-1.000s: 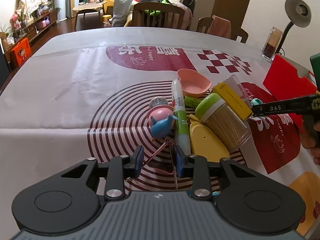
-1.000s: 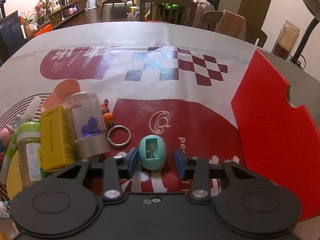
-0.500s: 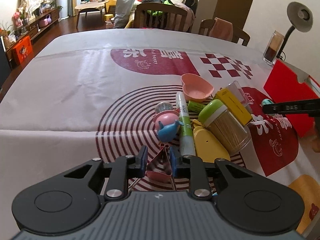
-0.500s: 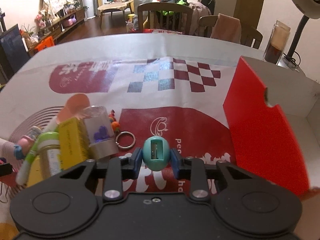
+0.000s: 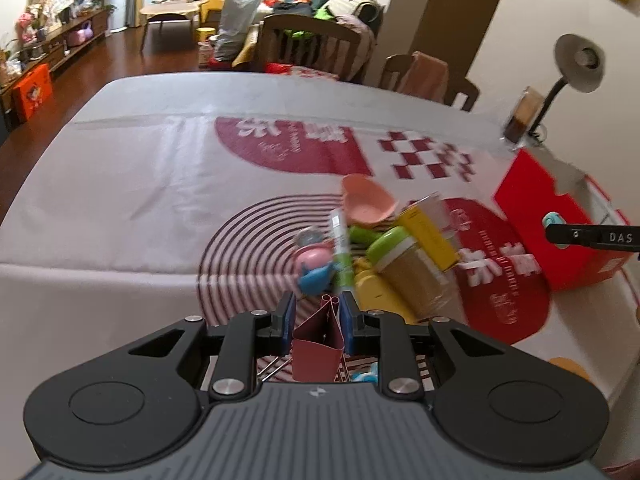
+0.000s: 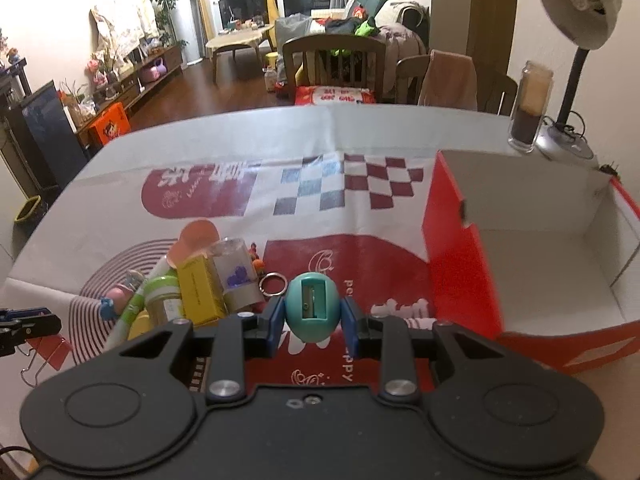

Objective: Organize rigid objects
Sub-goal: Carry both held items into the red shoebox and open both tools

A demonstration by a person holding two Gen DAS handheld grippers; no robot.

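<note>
The left claw (image 5: 316,318) is pinching a dark red binder clip (image 5: 318,346) between its blue pads, jaws narrow; the clip's wire handles are partly hiding under the claw body. The right claw (image 6: 313,312) is gripping a teal egg-shaped pencil sharpener (image 6: 312,307) by its sides, blade slot facing the camera, and is holding it clear of the worktop (image 6: 224,132).

Beyond the claws, one pile of small things is lying on the patterned cloth, blurring in the left view so that several pieces are hard to tell apart. Countable there: one pink bowl (image 5: 366,200), one yellow box (image 6: 200,288) with print too small to read, one green-lidded jar (image 5: 416,276), one clear cylinder (image 6: 236,276) with something purple inside, one marker (image 5: 340,256), one pink and blue toy (image 5: 314,268), one yellow plastic piece (image 5: 376,294) mostly hiding behind the jar, and one metal key ring (image 6: 273,283) just beside the cylinder.

One red box (image 6: 460,248) with a white interior is standing open to the right, its near corner cutting off at the frame edge. The right claw's arm is showing the letters "DAS" in the left view. The cloth is carrying red characters and the fragment "PPY". One desk lamp (image 6: 576,12) and one glass jar (image 6: 530,108) are standing behind the box.
</note>
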